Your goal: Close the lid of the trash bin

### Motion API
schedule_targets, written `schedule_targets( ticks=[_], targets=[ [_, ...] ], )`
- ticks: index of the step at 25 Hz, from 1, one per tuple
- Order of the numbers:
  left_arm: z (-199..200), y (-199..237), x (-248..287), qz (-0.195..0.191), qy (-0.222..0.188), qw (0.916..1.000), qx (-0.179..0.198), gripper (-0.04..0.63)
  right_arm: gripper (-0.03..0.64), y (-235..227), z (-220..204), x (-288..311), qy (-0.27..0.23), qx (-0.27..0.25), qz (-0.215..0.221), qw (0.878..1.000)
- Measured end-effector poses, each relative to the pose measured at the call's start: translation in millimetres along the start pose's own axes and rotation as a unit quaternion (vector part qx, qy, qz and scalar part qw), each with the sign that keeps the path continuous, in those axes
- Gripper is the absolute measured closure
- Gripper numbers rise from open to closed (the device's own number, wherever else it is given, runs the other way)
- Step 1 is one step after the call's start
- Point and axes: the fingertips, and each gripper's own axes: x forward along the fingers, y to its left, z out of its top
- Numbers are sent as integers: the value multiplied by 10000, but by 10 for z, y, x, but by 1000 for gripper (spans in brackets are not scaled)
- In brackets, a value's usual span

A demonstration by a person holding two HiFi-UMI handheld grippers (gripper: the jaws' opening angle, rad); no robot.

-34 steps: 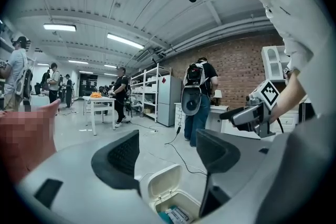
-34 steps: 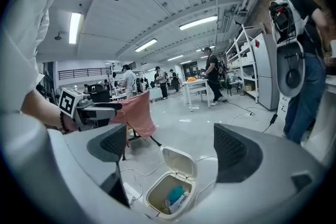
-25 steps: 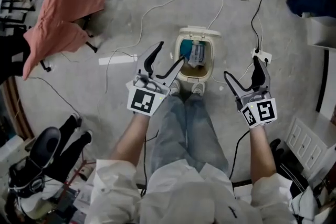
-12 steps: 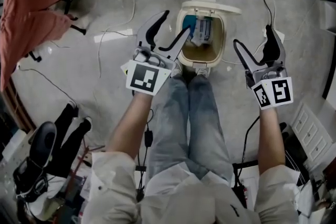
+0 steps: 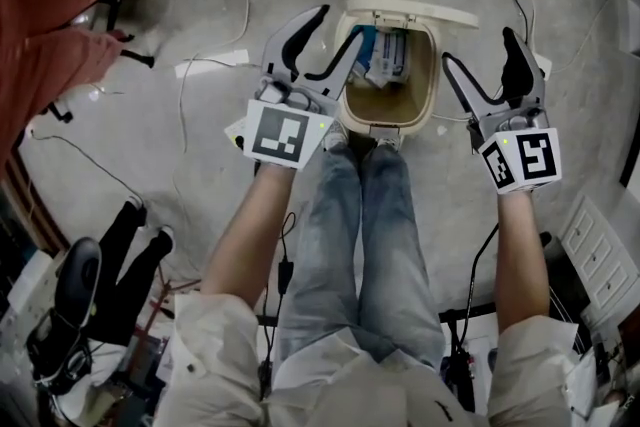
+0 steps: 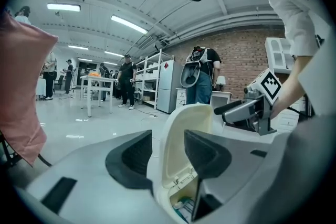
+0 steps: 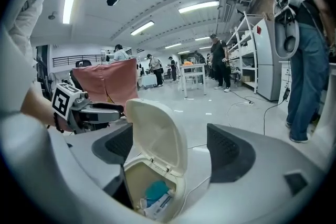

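Left gripper [image 5: 343,21] and right gripper [image 5: 478,47] drop lower, flanking trash bin [image 5: 434,80] at upper centre; jaws closing, left half-open, right wide, both empty; lid [image 5: 420,7] upright.

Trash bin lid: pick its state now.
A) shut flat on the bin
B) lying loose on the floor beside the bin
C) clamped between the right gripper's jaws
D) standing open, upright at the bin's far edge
D: the lid stands upright at the far rim of the trash bin, leaving the bin's inside open to the head view.
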Motion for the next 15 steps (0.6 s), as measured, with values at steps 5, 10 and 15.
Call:
schedule_targets(
  ticks=[5,10,15],
  targets=[
    [-96,43,134,24,24,10000,45,402,195,-51,-82,178,24,-132,-10,9999],
    [-94,56,214,41,20,9999,114,416,229,-148,-119,269,15,-62,-110,9999],
    [-81,63,247,46,-7,9997,225,434,290,-286,-212,308,102,-67,-408,9991]
  ],
)
